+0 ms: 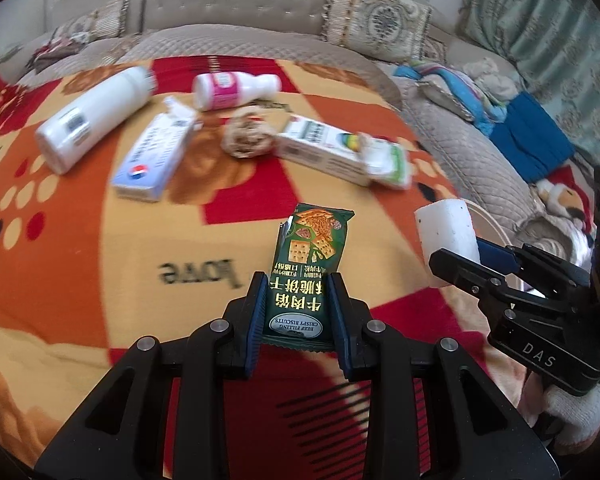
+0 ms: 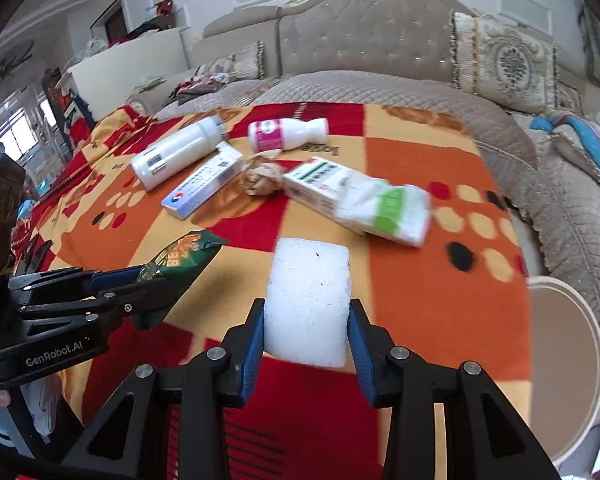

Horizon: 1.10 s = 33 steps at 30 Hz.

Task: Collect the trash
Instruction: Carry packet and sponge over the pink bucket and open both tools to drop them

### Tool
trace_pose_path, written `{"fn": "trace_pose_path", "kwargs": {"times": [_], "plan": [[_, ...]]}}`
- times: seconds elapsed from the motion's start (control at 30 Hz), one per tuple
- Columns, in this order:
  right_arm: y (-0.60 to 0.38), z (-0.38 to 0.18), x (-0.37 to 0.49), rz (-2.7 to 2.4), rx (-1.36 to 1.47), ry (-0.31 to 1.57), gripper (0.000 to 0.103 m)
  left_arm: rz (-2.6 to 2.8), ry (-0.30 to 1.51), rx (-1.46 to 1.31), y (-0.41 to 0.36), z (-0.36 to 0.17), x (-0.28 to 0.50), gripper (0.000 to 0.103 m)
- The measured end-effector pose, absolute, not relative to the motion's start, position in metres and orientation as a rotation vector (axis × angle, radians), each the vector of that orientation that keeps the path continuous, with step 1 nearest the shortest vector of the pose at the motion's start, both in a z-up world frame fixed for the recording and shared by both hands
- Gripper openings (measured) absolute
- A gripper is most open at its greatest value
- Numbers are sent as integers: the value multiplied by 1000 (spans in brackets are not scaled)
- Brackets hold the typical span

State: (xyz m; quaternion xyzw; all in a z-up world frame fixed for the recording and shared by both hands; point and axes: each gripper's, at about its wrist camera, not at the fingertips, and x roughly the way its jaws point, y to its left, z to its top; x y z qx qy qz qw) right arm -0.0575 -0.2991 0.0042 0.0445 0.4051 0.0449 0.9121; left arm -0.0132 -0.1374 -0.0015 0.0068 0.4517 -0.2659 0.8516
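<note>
Left wrist view shows the left tongs [image 1: 298, 300] clamped on a green biscuit wrapper [image 1: 310, 248], lifted clear of the blanket [image 1: 100, 260]. The right tongs [image 2: 306, 320] grip a white foam block [image 2: 308, 296], probably bound for the bin [image 2: 568, 360] at the right. Bottles and cartons remain behind.

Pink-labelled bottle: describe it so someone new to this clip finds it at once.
On the blanket before the sofa, trash lies in a row. At its far edge, the pink-labelled bottle lies on its side beside the plain white bottle. It is shorter, and it alone has a pink band.
</note>
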Motion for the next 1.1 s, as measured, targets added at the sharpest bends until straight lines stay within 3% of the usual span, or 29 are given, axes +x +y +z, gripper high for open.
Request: {"fn": "trace_pose_path", "kwargs": {"times": [1.1], "plan": [[-490, -23, -149, -282, 280, 840, 38, -862, 974, 178, -357, 6, -60, 28]]}}
